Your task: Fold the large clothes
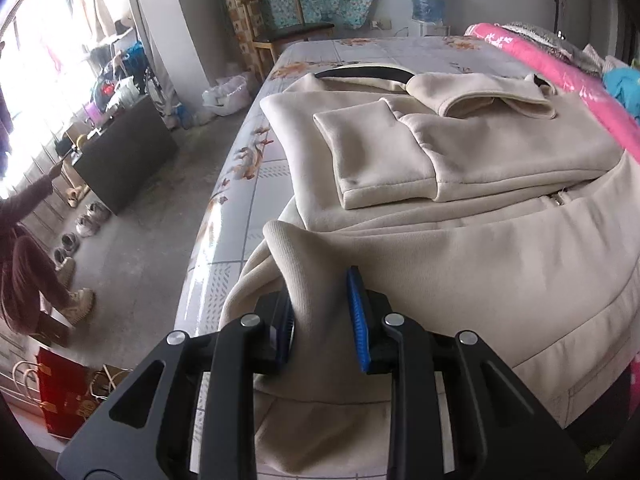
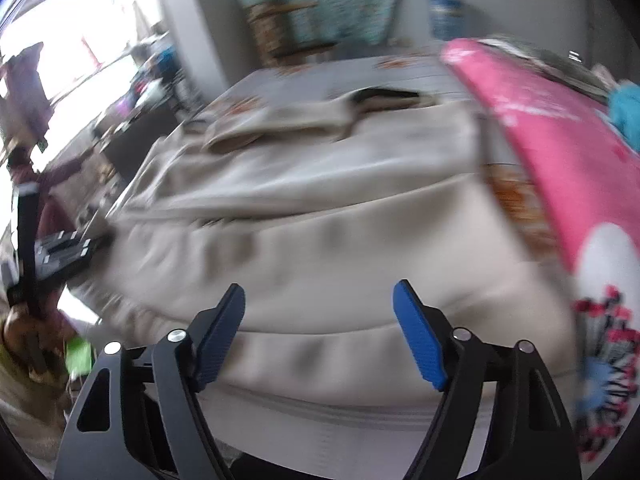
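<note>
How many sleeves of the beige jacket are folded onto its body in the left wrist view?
2. One sleeve lies flat across the left-centre of the beige jacket; the other sleeve lies further back, near the collar, its cuff opening towards the right.

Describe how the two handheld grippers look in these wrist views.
Both are alike. The left gripper and right gripper have matte black angular frames with triangular cut-outs, round silver pivot pins, and two fingers faced with ribbed blue pads. No cables, markings, hands or sleeves show.
</note>
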Motion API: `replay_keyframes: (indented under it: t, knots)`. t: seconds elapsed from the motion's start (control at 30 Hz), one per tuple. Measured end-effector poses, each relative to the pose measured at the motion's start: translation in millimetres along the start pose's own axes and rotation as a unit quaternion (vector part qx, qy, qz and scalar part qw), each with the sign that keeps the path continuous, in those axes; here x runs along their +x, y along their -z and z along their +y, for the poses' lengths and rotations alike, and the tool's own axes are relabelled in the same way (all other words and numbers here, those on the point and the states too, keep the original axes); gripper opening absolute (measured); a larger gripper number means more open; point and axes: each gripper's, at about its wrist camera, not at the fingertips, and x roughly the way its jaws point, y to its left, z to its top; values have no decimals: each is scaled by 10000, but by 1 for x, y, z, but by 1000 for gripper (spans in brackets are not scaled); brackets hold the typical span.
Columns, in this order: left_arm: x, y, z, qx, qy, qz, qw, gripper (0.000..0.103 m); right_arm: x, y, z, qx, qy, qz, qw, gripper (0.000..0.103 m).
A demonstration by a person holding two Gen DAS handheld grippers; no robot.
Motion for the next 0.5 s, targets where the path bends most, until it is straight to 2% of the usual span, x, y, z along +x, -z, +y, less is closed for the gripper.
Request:
replay_keyframes:
  t: [0.13,0.3,0.4,0.5]
  knots:
    - [0,-1,0,5,-46,1,10000,25,-2,-21,-26,119,392,-160,9990,63]
    - [0,-1,-1,-14,-64,16,10000,25,23,-47,-46,179,567,-105,9982,55]
    - [0,0,-2,6,-106,7,9999,25,38,-53,-56,298,626,-23,9976,51]
    - [0,0,-3,27,-145,4,9999,25,48,-49,-69,557,423,149,9974,42]
